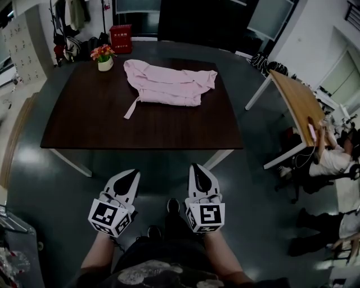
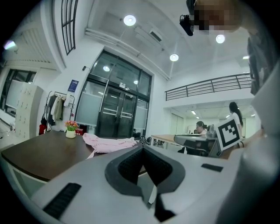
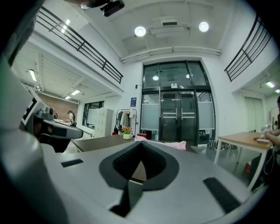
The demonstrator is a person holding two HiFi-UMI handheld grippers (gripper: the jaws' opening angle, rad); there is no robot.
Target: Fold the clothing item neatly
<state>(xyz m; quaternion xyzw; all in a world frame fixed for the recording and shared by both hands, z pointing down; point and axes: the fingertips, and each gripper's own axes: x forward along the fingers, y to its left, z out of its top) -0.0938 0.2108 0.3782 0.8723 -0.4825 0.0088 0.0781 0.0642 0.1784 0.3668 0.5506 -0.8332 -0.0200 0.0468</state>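
On the far half of a dark brown wooden table (image 1: 101, 126) lies the pink garment (image 1: 169, 84), loosely bunched with its sleeves drawn in; one thin strap trails off its left end toward the table's near side. At the far left corner stands a small white pot of flowers (image 1: 104, 59), just beside the garment but apart from it; the rest of the tabletop is plain, matte and dark, on pale legs.

Short of the table's near edge, over the floor, the person holds both grippers low and side by side; the left gripper (image 1: 134, 173) has its jaws pressed together with nothing between them; the right gripper (image 1: 198, 167) is likewise clenched and empty; neither touches the table or the garment.

Around the table the floor (image 1: 264, 225) is dark grey and glossy, with pale reflections; behind it rise tall black-framed glass doors (image 3: 177, 113) under round ceiling lights (image 3: 140, 31), with a railed mezzanine along the upper walls; a red box (image 1: 120, 38) sits on the floor beyond the far edge; a coat rack (image 1: 70, 17) with hanging clothes and white lockers (image 1: 19, 48) stand at the far left. To the right, well apart, is a light wooden desk (image 1: 298, 101) on white legs, with a seated person (image 1: 332, 160) at it.
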